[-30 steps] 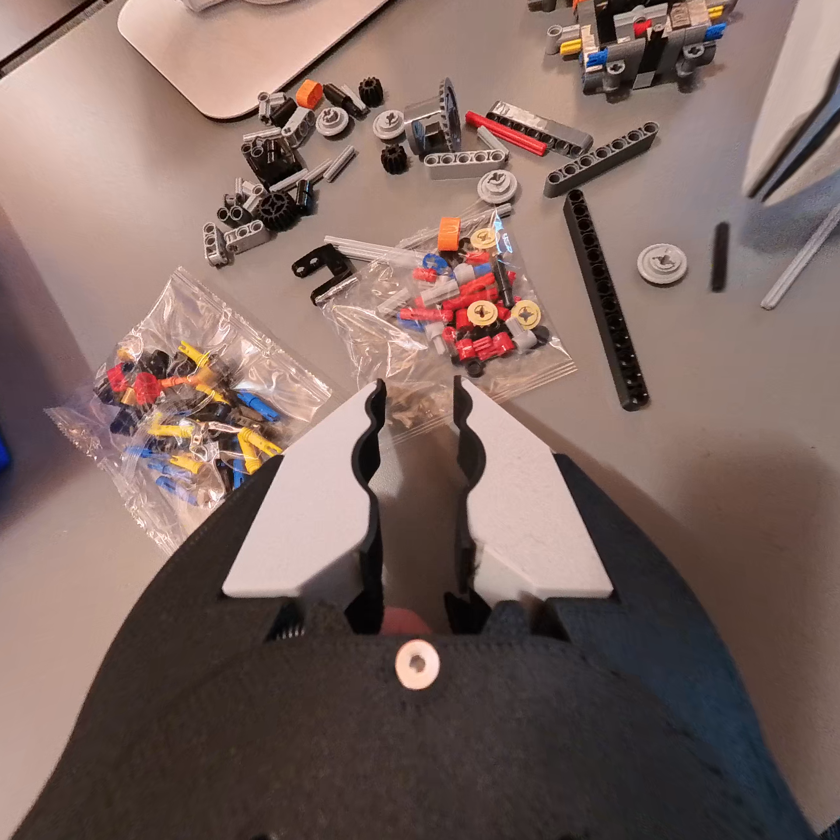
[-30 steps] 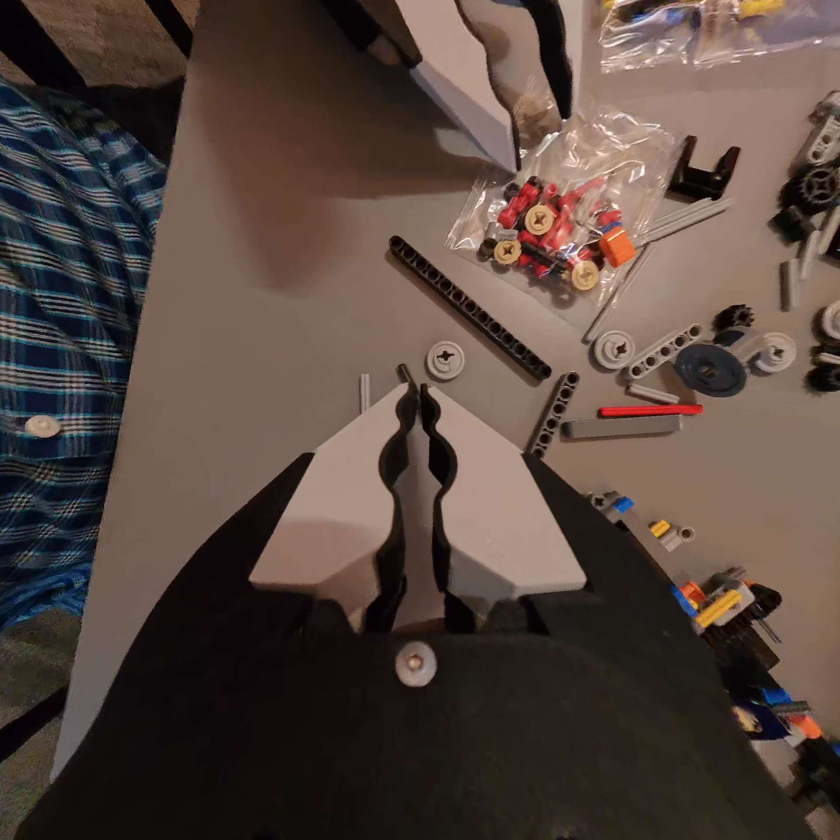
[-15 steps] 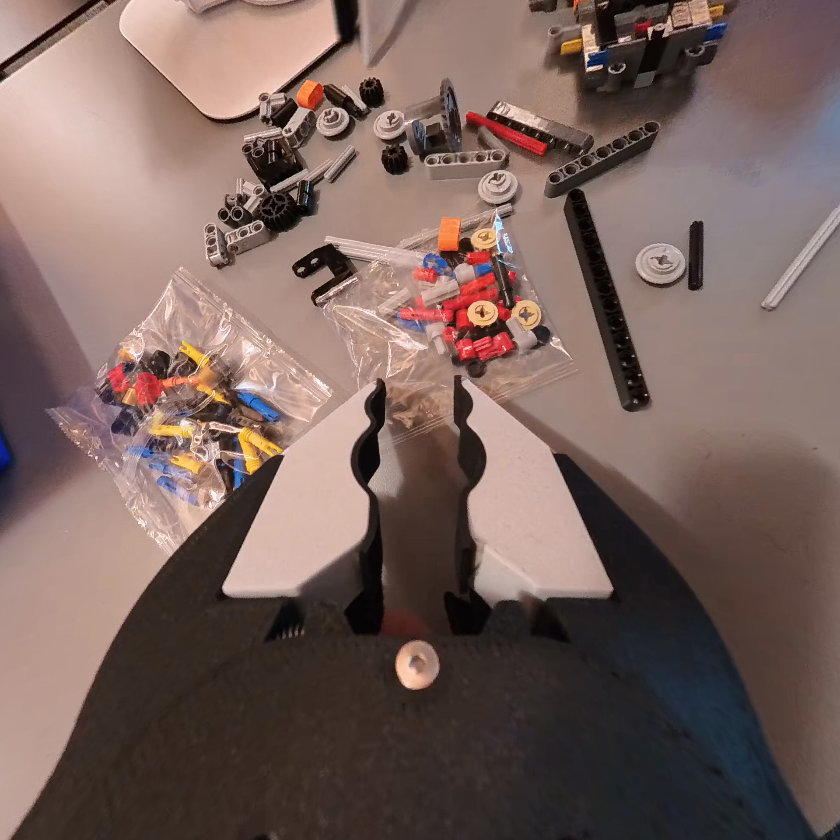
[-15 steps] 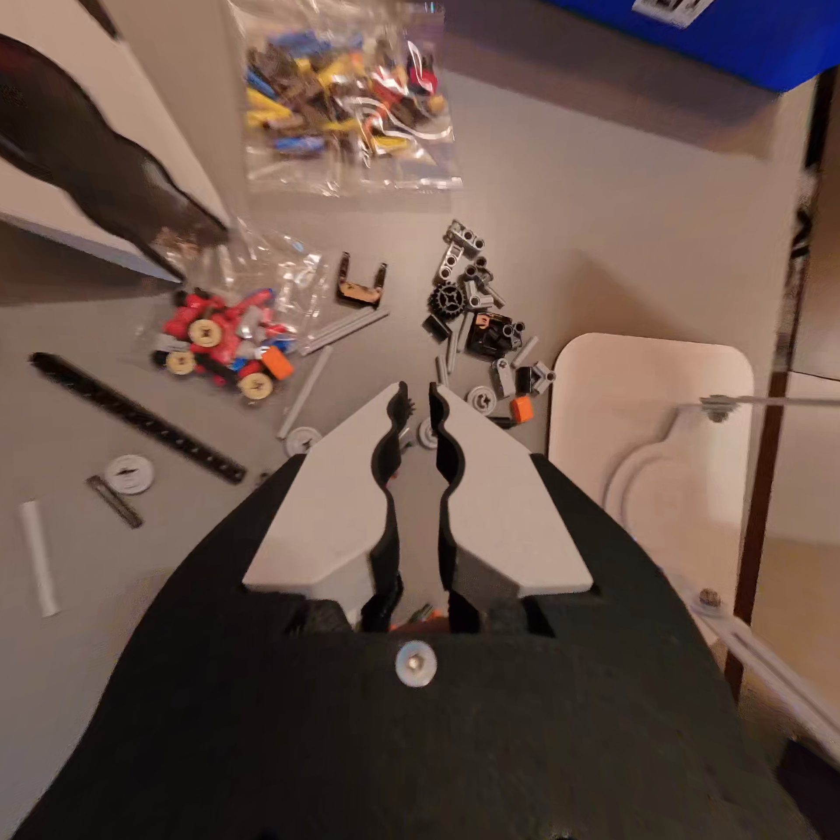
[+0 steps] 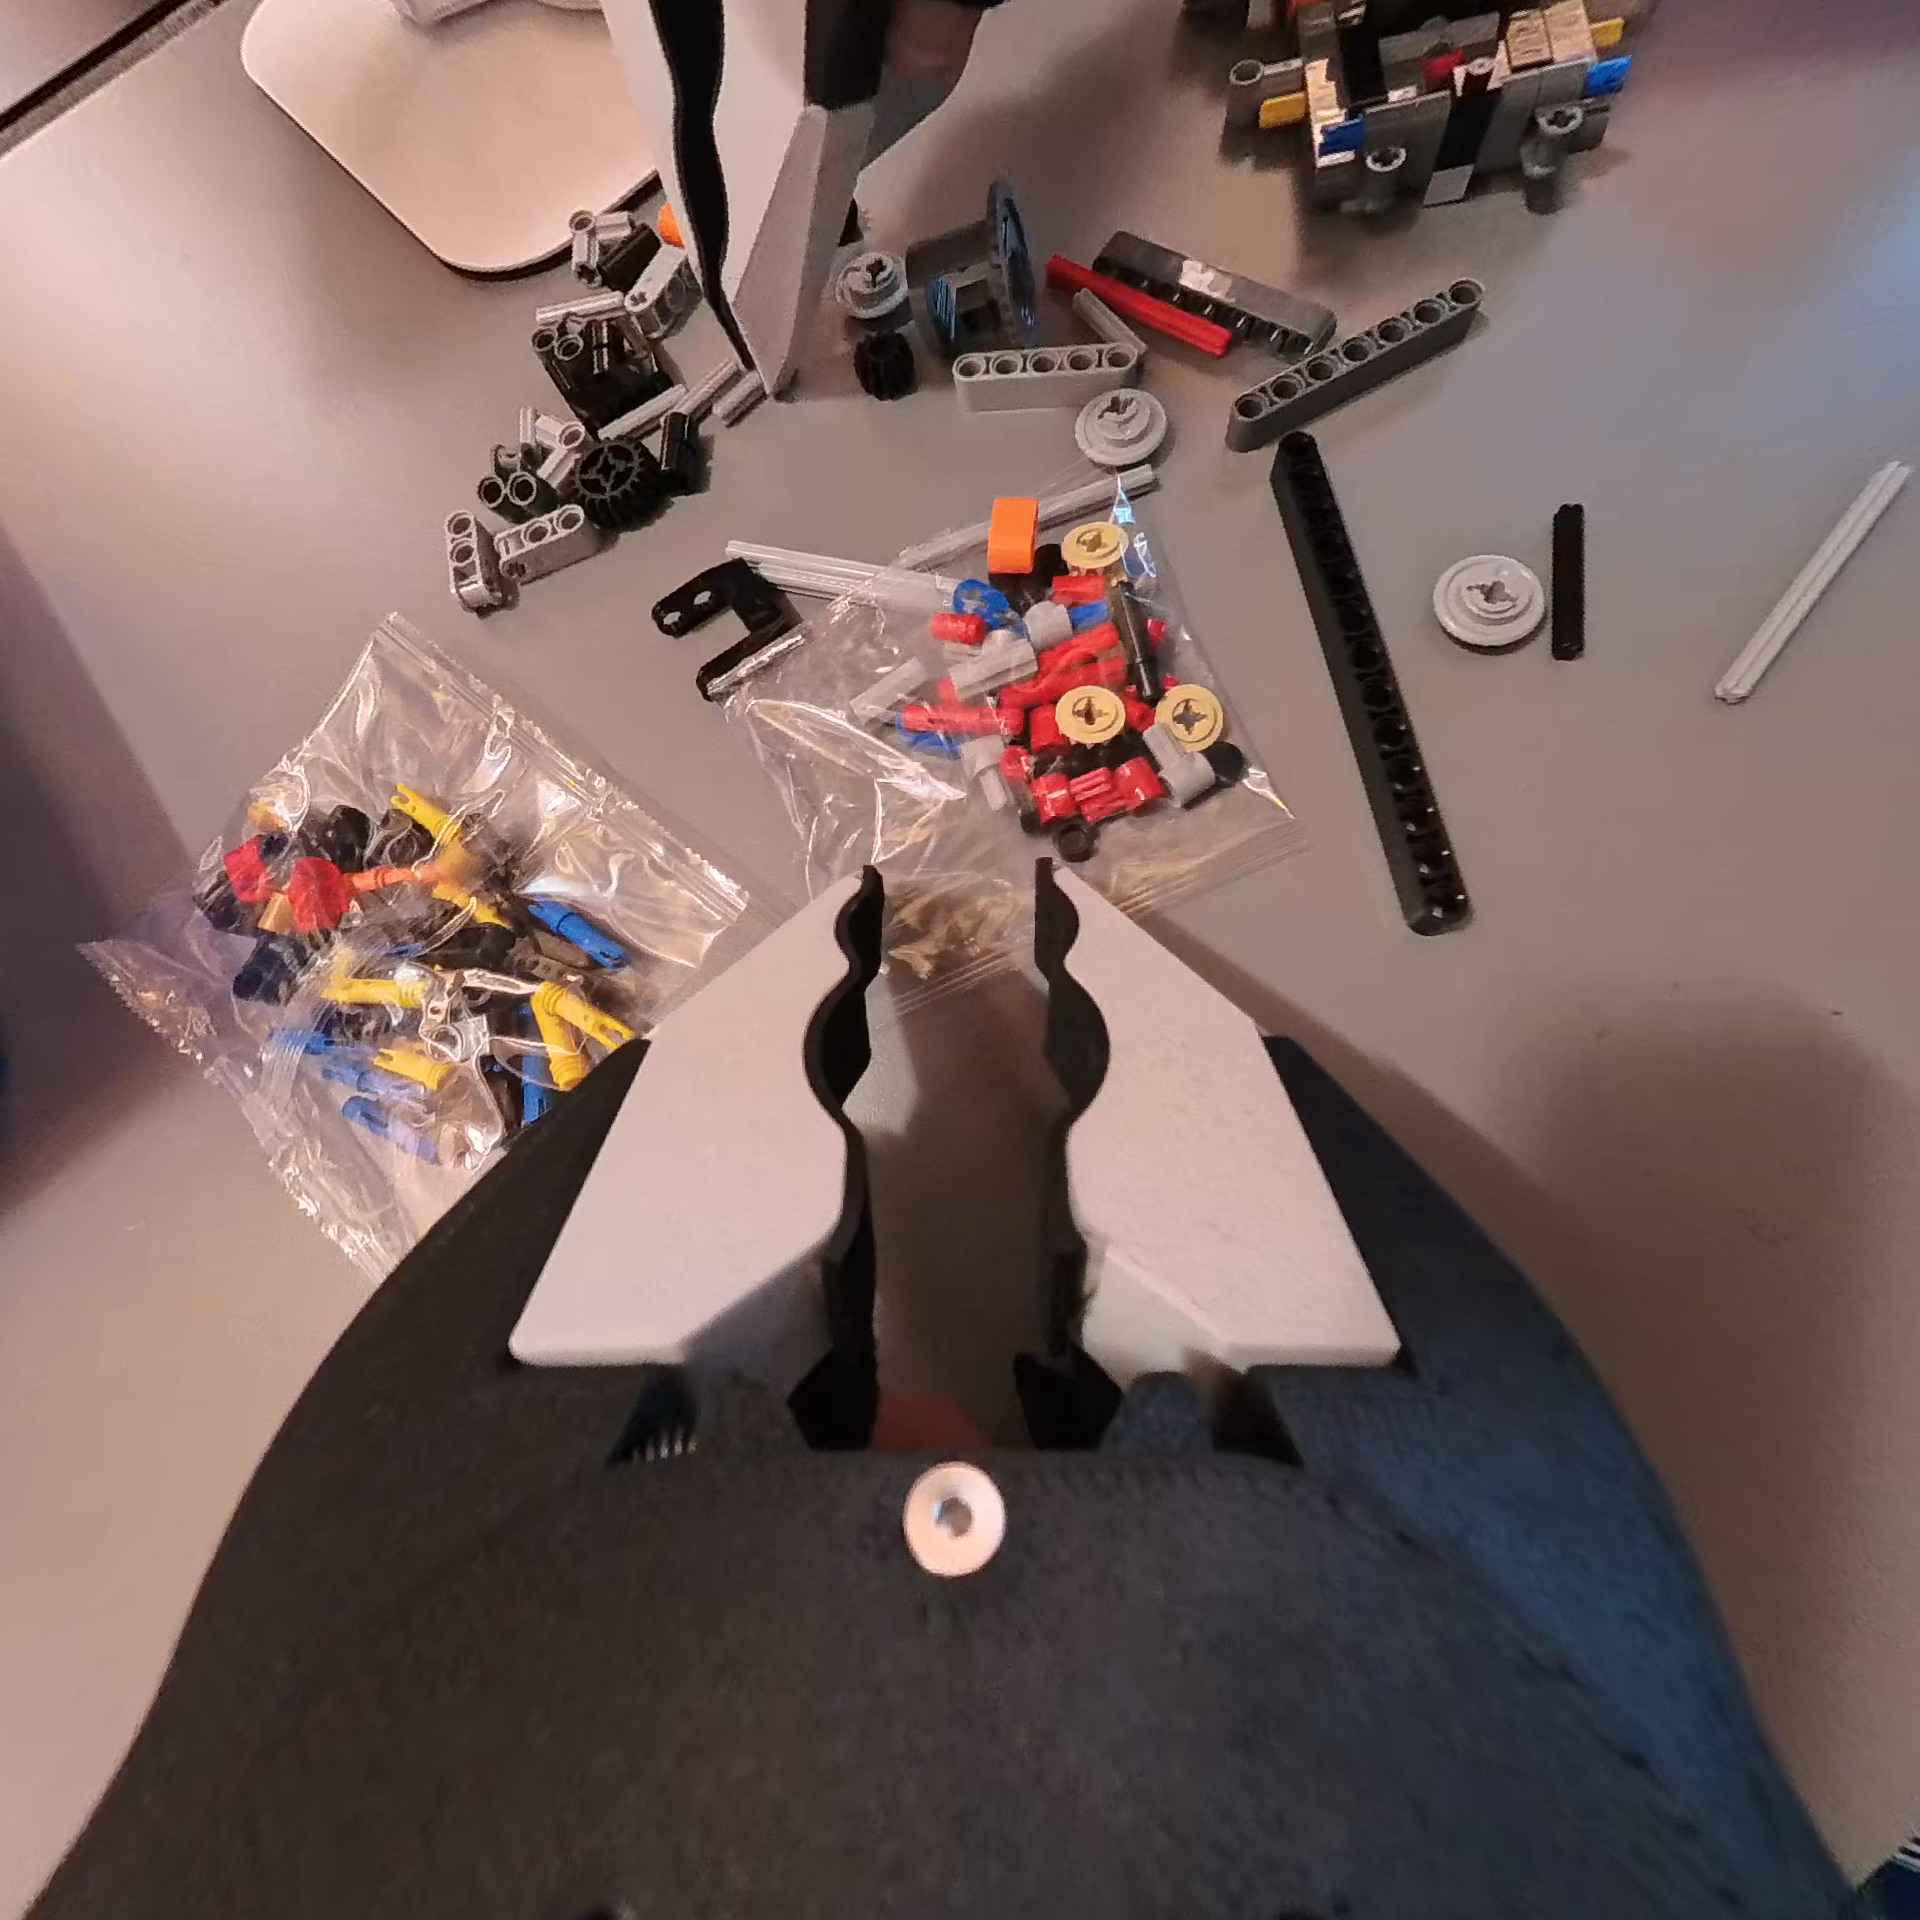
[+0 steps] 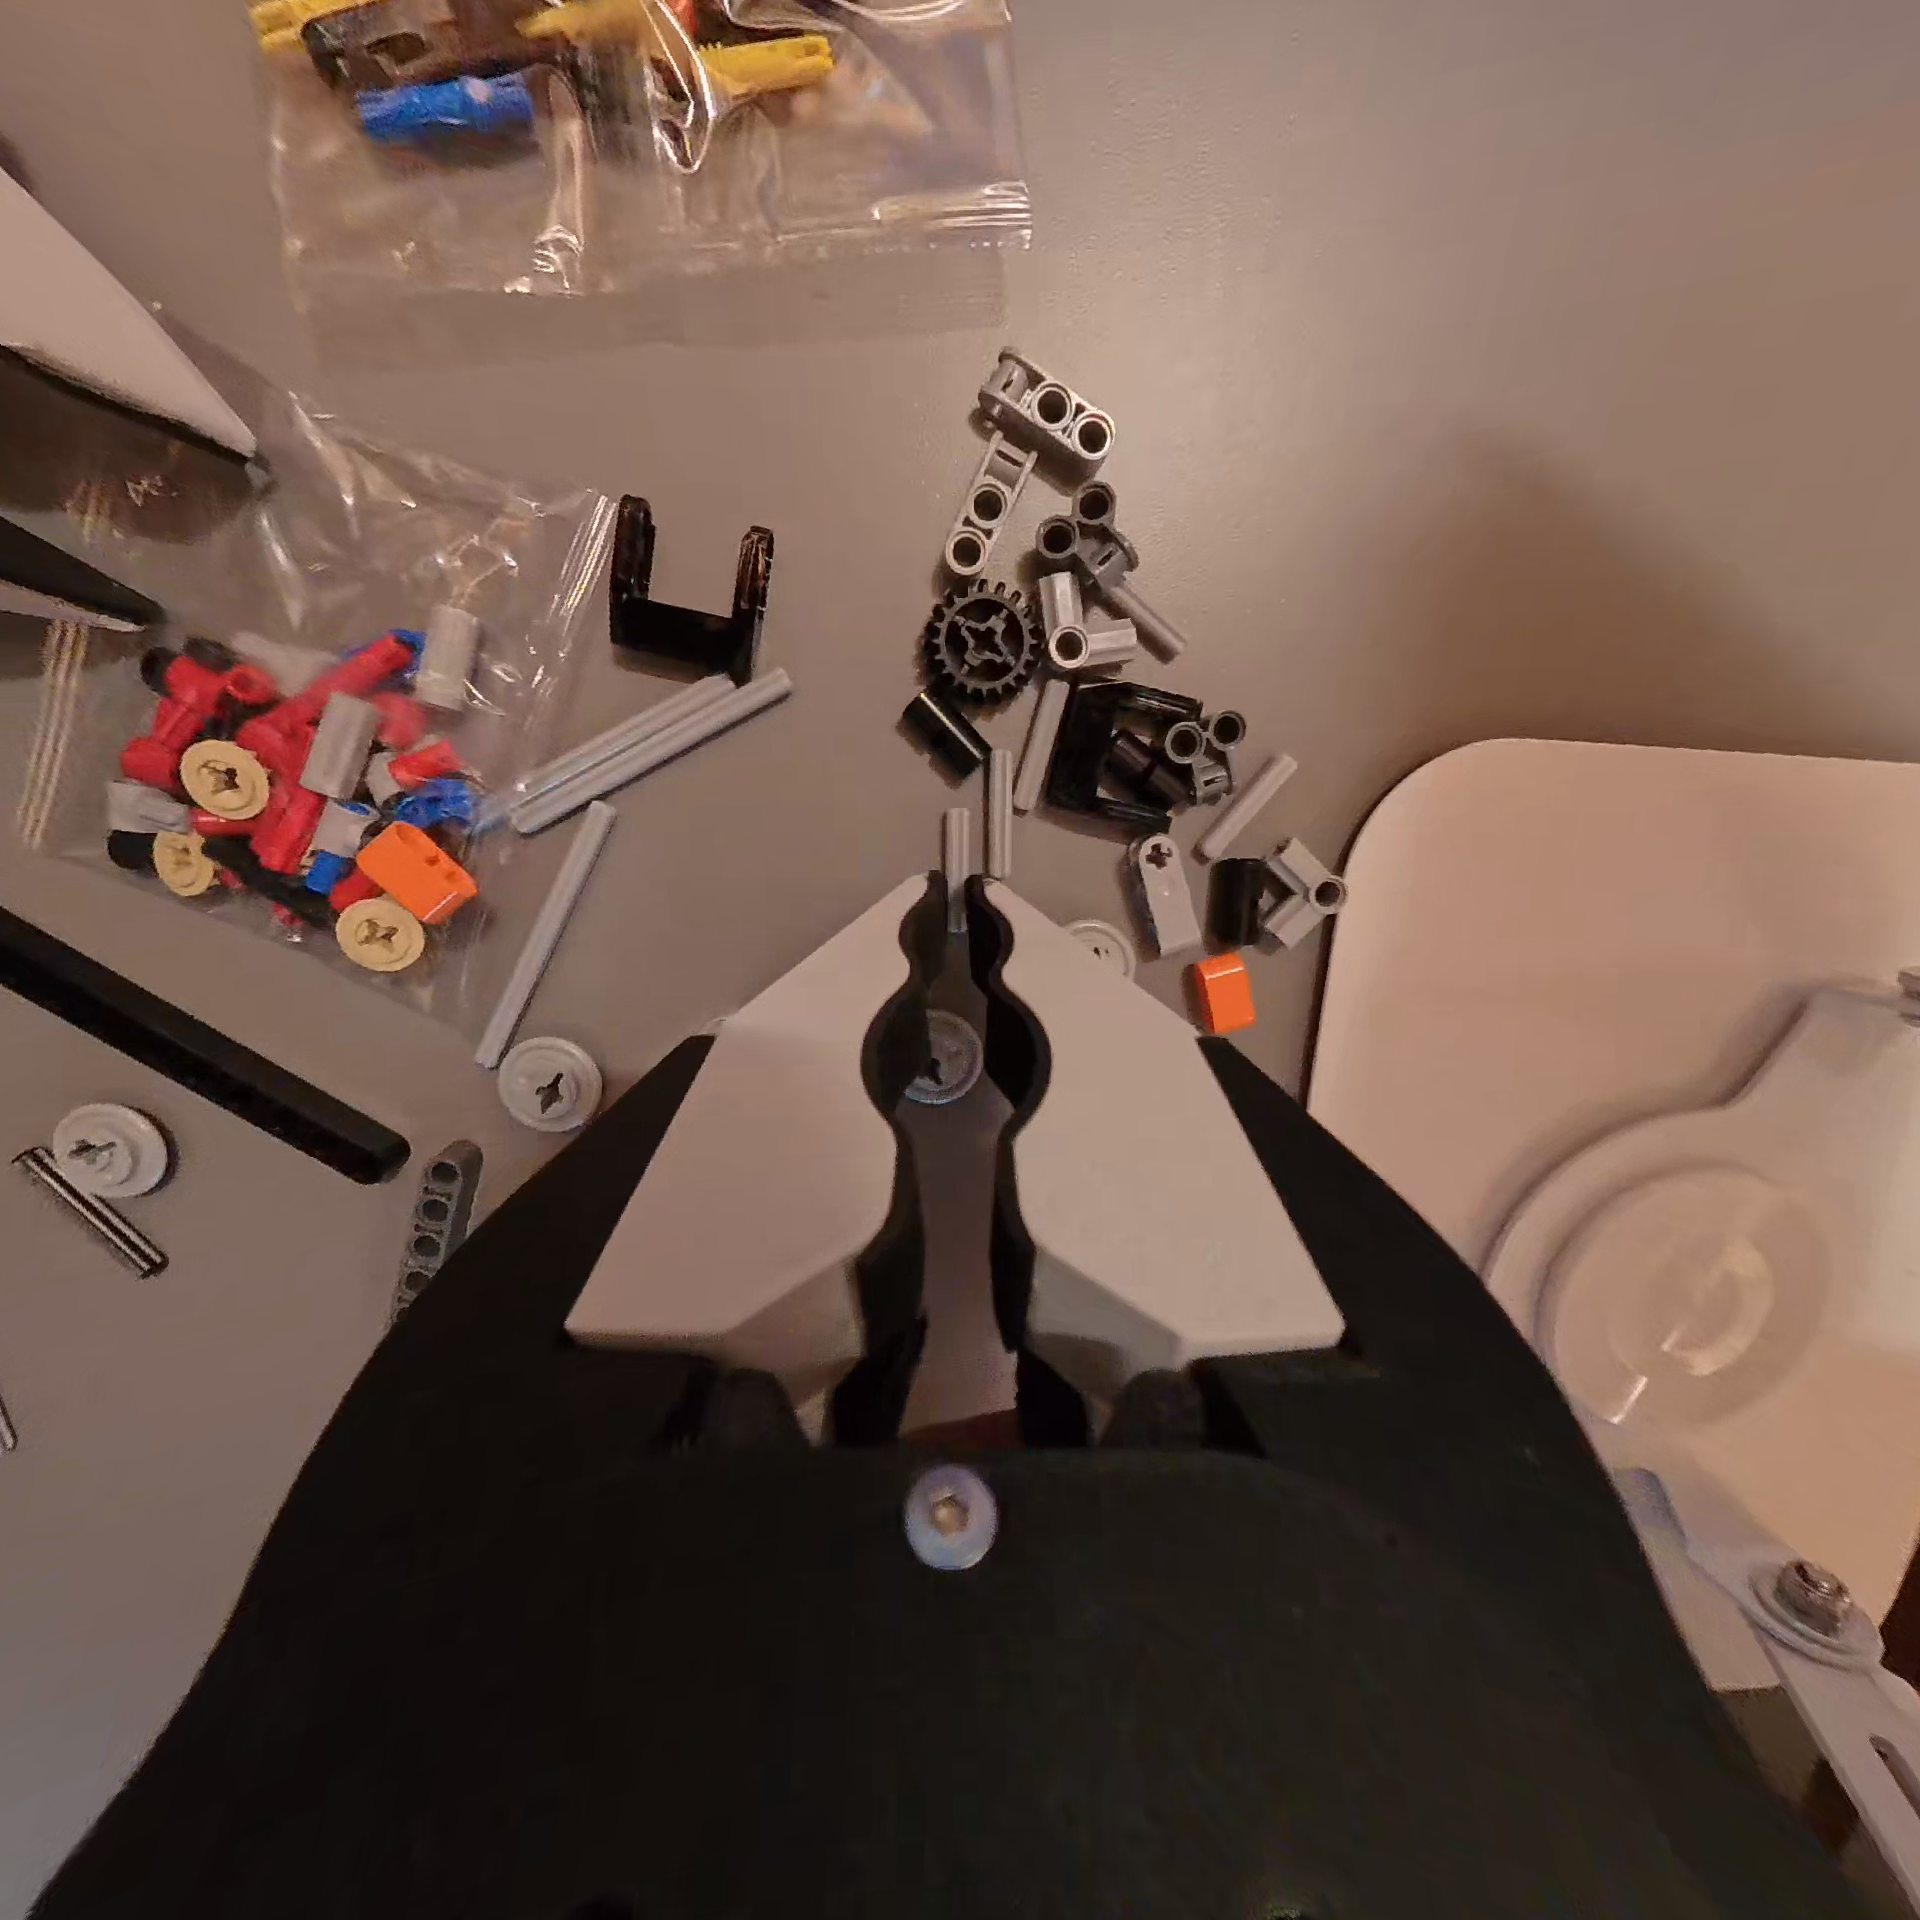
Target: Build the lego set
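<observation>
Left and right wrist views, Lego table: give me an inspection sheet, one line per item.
Surface: grey table, parts spread across it.
Job's things: part-built model; bag of red pieces; bag of yellow and blue pieces; long black beam; black gear; short grey axle.
Clutter: white stand base.
Grippers: left gripper open, empty, over the red bag's edge; right gripper tips close around the axle, grip unclear.
Cables: nothing seen.
Surroundings: nothing seen.
</observation>
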Demonstrator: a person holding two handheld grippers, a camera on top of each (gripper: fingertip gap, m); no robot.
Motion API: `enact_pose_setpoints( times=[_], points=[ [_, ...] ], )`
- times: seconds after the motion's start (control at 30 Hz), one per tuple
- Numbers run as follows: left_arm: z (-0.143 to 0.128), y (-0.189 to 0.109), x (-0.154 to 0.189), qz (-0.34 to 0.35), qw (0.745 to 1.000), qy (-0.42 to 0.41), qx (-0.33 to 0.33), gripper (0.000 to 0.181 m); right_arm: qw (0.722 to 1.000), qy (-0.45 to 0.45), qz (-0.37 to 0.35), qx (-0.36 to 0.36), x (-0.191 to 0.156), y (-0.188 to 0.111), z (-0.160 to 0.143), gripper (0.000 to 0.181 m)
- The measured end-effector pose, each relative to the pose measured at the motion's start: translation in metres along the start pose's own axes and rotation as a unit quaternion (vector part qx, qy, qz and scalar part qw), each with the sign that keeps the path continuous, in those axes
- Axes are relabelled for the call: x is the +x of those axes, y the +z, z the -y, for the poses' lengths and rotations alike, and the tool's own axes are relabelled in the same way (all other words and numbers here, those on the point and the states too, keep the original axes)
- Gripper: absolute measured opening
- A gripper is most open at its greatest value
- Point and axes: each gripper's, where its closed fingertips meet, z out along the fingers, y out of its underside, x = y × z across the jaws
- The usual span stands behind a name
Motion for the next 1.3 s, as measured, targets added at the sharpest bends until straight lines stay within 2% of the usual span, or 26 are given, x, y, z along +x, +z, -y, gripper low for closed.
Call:
enact_pose_setpoints(
  times=[0.13, 0.23, 0.33, 0.4, 0.5, 0.63, 0.87, 0.97, 1.07, 1.3],
  points=[
    [0.000, 0.000, 0.000, -0.001, 1.000, -0.002, 0.000, 0.027, 1.000, 0.005, 0.004, 0.021, -0.005, -0.008, 0.004, 0.000],
    [0.000, 0.000, 0.000, 0.000, 1.000, -0.002, 0.000, 0.027, 0.999, -0.002, 0.001, 0.053, -0.020, -0.036, 0.012, 0.000],
    [0.000, 0.000, 0.000, 0.001, 1.000, -0.001, 0.000, 0.028, 0.996, -0.017, 0.020, 0.082, -0.062, -0.071, 0.011, 0.000],
    [0.000, 0.001, 0.000, 0.000, 1.000, -0.003, 0.000, 0.028, 0.996, -0.025, 0.032, 0.078, -0.097, -0.082, -0.002, 0.000],
    [0.000, 0.001, 0.000, -0.001, 1.000, -0.005, -0.001, 0.028, 0.996, -0.028, 0.058, 0.062, -0.145, -0.078, -0.028, 0.000],
    [0.001, 0.001, 0.000, 0.002, 1.000, -0.002, 0.000, 0.028, 0.996, -0.019, 0.075, 0.035, -0.175, -0.053, -0.052, 0.000],
    [0.000, 0.001, 0.000, 0.006, 1.000, -0.002, -0.001, 0.028, 0.997, -0.021, 0.068, 0.018, -0.182, -0.035, -0.058, 0.002],
    [0.000, 0.001, 0.000, 0.006, 1.000, -0.002, -0.001, 0.028, 0.998, -0.020, 0.066, 0.014, -0.180, -0.035, -0.059, 0.014],
    [0.000, 0.001, 0.000, 0.005, 1.000, -0.003, -0.001, 0.028, 0.998, -0.020, 0.065, 0.013, -0.179, -0.037, -0.059, 0.015],
    [0.000, 0.001, 0.000, 0.004, 1.000, -0.004, -0.001, 0.028, 0.997, -0.023, 0.066, 0.028, -0.179, -0.042, -0.055, 0.000]
  ],
)
